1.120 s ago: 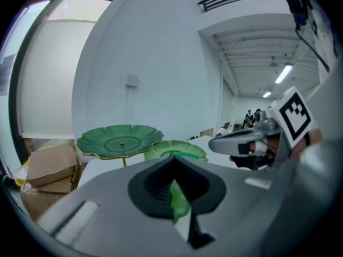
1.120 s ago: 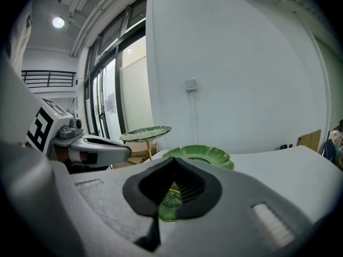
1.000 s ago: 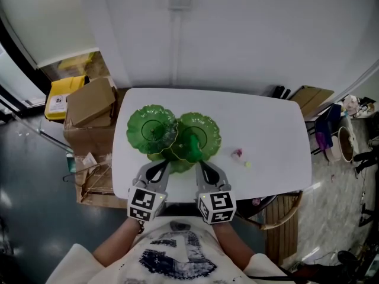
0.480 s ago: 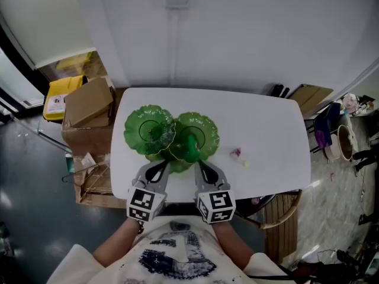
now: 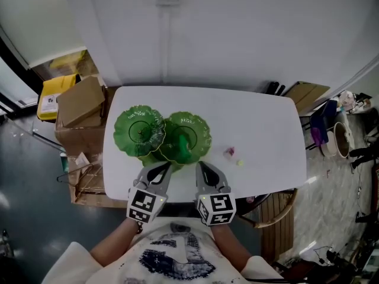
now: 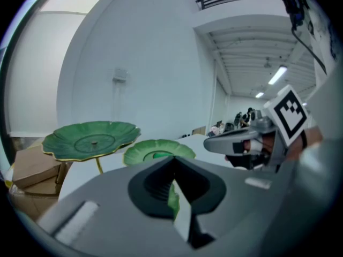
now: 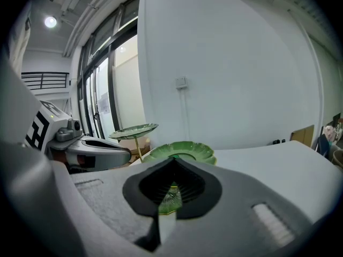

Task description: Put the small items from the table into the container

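A green lotus-leaf container stands on the white table (image 5: 260,120): a taller dish (image 5: 138,130) at left, a lower dish (image 5: 188,136) beside it, and a third leaf under them. A small pink item (image 5: 228,152) and a yellow-green one (image 5: 240,163) lie on the table to the right of it. My left gripper (image 5: 161,169) and right gripper (image 5: 201,168) hover side by side over the near table edge, just short of the dishes, both shut and empty. The dishes (image 6: 91,141) (image 7: 181,151) show ahead of the shut jaws in both gripper views.
Cardboard boxes (image 5: 80,102) and a yellow bin (image 5: 52,93) stand left of the table. A wooden chair (image 5: 278,215) sits at the near right corner, bags and a pot (image 5: 342,139) further right. A white wall rises behind the table.
In the head view the table and dishes have slid a little left and down. Both grippers stay shut, side by side at the near edge.
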Tool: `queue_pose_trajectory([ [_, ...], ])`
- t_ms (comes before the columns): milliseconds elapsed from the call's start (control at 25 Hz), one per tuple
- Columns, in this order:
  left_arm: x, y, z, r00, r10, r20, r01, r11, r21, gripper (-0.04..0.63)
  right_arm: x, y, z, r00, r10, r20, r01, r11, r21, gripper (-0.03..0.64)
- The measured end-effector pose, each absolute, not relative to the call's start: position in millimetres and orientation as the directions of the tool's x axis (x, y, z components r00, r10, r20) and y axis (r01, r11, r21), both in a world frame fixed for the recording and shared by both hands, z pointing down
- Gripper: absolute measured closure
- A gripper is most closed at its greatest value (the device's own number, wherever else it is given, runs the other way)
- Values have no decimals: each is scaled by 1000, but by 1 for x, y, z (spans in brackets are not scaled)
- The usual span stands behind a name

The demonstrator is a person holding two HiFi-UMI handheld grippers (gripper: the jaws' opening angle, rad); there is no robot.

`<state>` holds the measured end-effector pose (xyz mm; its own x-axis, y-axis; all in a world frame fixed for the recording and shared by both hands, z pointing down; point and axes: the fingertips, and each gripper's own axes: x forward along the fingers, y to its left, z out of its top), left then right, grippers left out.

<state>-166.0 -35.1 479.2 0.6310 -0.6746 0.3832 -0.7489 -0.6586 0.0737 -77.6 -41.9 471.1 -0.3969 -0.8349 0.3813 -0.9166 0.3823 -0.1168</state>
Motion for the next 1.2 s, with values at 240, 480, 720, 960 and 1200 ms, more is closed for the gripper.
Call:
queue_pose_trajectory([
  [240, -122, -40, 482, 646, -654, 393, -732, -677, 77, 606, -34, -48, 480, -379, -829, 412, -924, 360, -125, 617],
  [480, -76, -48, 485, 645, -649, 403, -733, -674, 86, 606, 11, -63, 483, -386, -819, 423, -921, 365, -134, 617],
  [720, -34, -60, 486, 630, -654, 419, -744, -662, 85, 606, 54, -76, 486, -405, -806, 431, -913, 377, -153, 617],
  [960, 4, -73, 494, 606, -662, 441, -761, -644, 80, 606, 99, -90, 496, -419, -795, 438, -907, 383, -173, 617],
  [1200, 36, -83, 506, 582, -671, 460, -781, -618, 86, 606, 140, -100, 505, -431, -783, 448, -902, 389, -188, 617],
])
